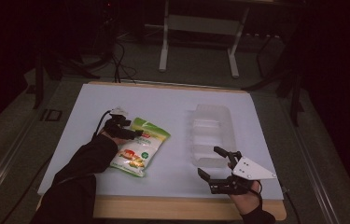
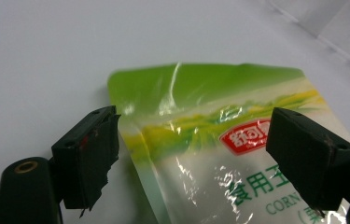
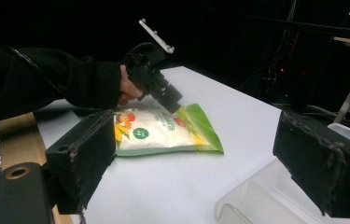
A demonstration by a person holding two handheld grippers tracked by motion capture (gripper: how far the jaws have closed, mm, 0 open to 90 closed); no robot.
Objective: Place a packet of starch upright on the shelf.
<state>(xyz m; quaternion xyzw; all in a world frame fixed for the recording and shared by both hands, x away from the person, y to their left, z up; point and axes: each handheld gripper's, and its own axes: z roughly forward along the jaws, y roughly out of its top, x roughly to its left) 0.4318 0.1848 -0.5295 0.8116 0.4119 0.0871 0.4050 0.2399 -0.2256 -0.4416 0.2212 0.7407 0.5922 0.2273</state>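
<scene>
A green and white snack bag (image 1: pixel 140 147) lies flat on the white table cover (image 1: pixel 172 100), left of centre. My left gripper (image 1: pixel 137 133) is over the bag's green top end, open. In the left gripper view its jaws stand wide apart just above the bag (image 2: pixel 200 140), one at each side of the top edge; I cannot tell if they touch it. My right gripper (image 1: pixel 208 161) is open near the front right, beside a clear plastic container (image 1: pixel 210 133). The right gripper view looks across at the bag (image 3: pixel 163 130) and the left gripper (image 3: pixel 175 105); nothing sits between its own jaws.
The clear container (image 3: pixel 275 200) has several compartments and stands right of centre. The wooden table edge (image 1: pixel 172 207) runs along the front. Dark floor, cables and a white table frame (image 1: pixel 163 42) lie beyond the far edge.
</scene>
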